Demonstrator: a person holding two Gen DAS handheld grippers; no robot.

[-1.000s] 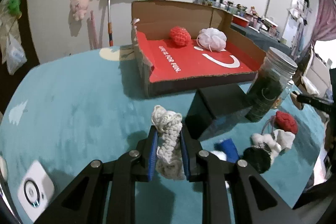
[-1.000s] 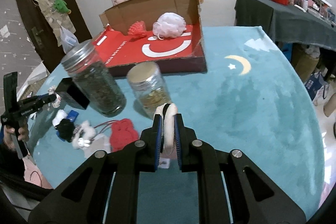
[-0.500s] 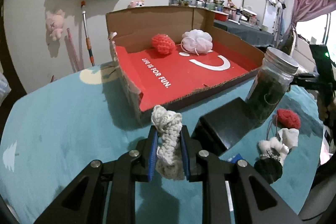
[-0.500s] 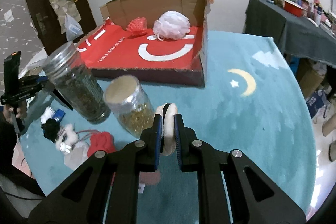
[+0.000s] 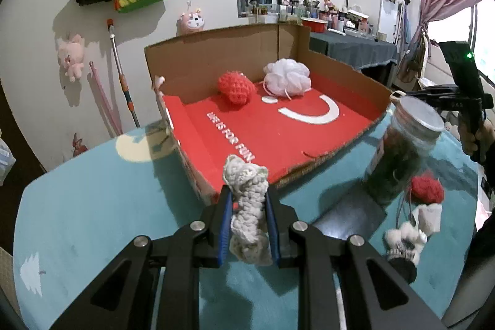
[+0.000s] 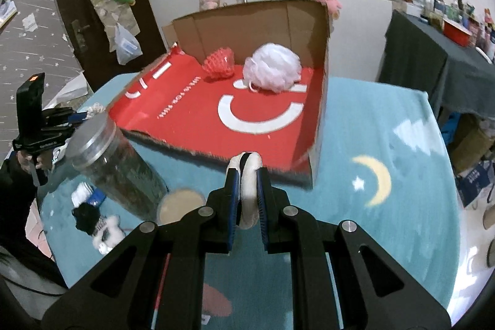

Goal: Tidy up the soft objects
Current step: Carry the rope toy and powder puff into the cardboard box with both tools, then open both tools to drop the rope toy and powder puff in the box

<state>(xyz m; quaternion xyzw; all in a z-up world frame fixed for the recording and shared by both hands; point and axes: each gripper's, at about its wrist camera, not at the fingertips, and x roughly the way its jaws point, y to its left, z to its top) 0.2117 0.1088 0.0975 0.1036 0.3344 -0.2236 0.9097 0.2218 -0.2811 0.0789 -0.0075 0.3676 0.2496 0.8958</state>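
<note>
Box (image 5: pixel 309 144) holds two soft objects (image 5: pixel 236 87).

You've got dim indoor light; daylight glares through the window (image 5: pixel 484 30) at right. Soft shadows fall on the wall, fisheye bends the edges, and the jar (image 6: pixel 114 163) smears with motion.

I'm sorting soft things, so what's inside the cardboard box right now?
A red knitted ball and a white bath puff sit near the back wall of the box. Nothing else shows inside.
</note>
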